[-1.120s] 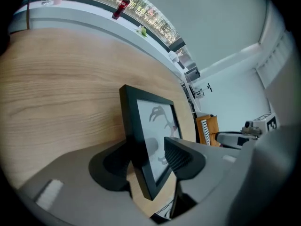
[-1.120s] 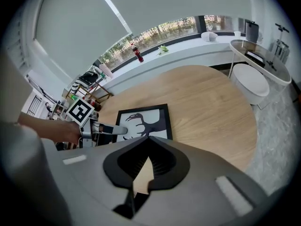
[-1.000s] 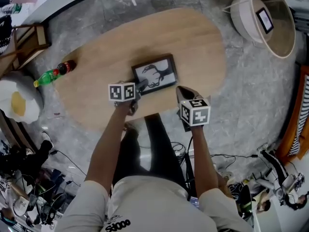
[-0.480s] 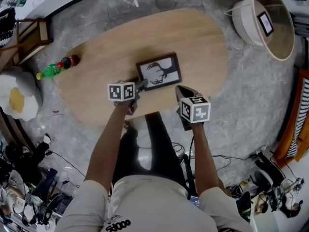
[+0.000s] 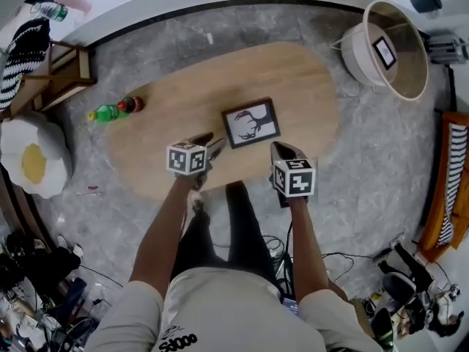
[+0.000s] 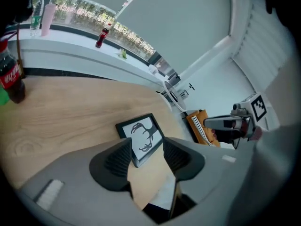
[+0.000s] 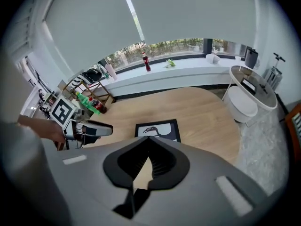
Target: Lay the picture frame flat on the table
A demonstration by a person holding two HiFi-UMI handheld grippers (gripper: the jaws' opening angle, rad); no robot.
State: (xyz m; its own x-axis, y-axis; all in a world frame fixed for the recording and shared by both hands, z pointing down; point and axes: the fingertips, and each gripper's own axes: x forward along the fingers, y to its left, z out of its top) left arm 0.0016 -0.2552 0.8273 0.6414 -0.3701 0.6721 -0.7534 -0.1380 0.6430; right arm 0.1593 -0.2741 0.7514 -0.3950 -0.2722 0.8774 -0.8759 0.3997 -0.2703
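Black picture frame (image 5: 251,123) lies flat on table (image 5: 176,108) just beyond left gripper (image 5: 211,142), its empty jaws closing; right gripper (image 5: 284,152) closed.

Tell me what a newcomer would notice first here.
A black picture frame with an antler print lies flat at the middle of the oval wooden table. The left gripper points at its near corner, jaws closing on nothing; the right gripper is shut, near the table's edge.

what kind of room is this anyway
Probably a living-room-style space set up for recording: a low oval wooden table, a fried-egg cushion beside it, and a tangle of cables and gear on the floor.
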